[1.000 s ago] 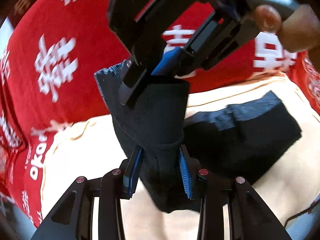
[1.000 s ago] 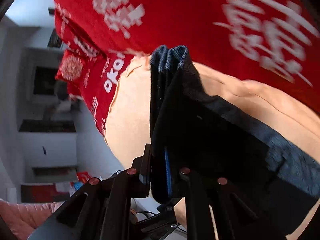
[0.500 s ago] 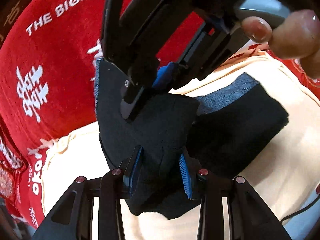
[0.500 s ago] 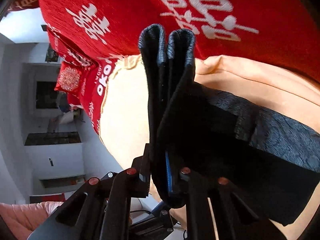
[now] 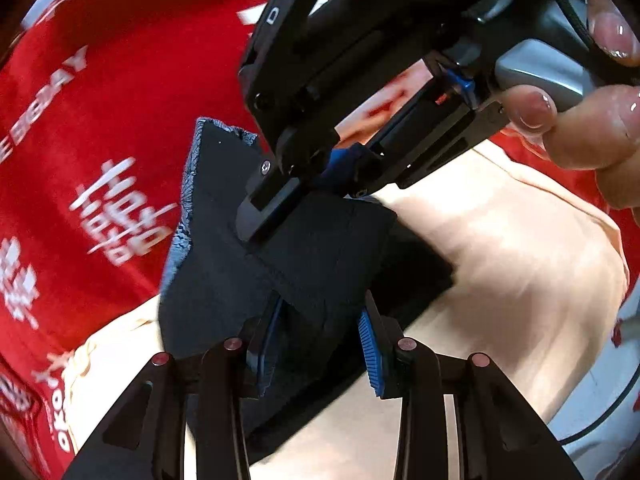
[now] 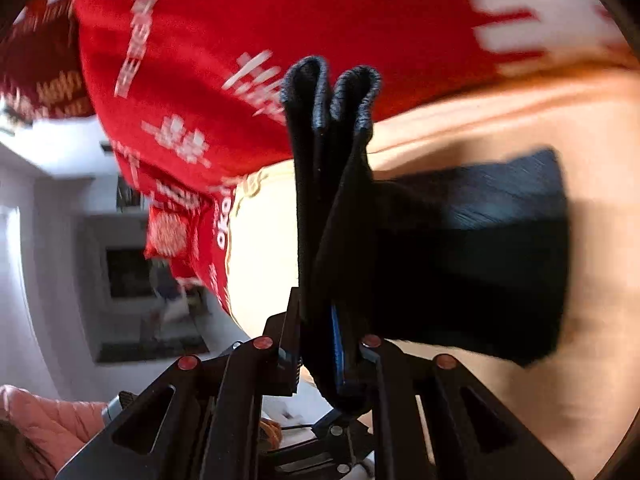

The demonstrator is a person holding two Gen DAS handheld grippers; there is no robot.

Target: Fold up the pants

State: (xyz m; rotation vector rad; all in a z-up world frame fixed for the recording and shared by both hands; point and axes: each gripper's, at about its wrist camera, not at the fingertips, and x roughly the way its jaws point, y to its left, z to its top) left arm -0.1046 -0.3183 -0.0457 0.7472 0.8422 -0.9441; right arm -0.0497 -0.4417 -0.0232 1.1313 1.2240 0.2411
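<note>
The black pants (image 5: 320,248) look soft and floppy; both hand-held grippers, left (image 5: 320,344) and right (image 6: 324,344), pinch the thick folded edge.

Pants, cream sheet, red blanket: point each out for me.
pants (image 5: 320,240), left wrist view, on the lifted dark fold.
cream sheet (image 5: 520,280), left wrist view, on a bare patch.
red blanket (image 6: 240,20), right wrist view, on plain red.

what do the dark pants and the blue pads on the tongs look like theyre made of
Pants: dark woven fabric, matte, probably cotton-like; the folded edges show a fine textured weave and drape softly.
Blue pads on the left tongs: likely rubber or soft plastic, with fine ribs along the edge.
</note>
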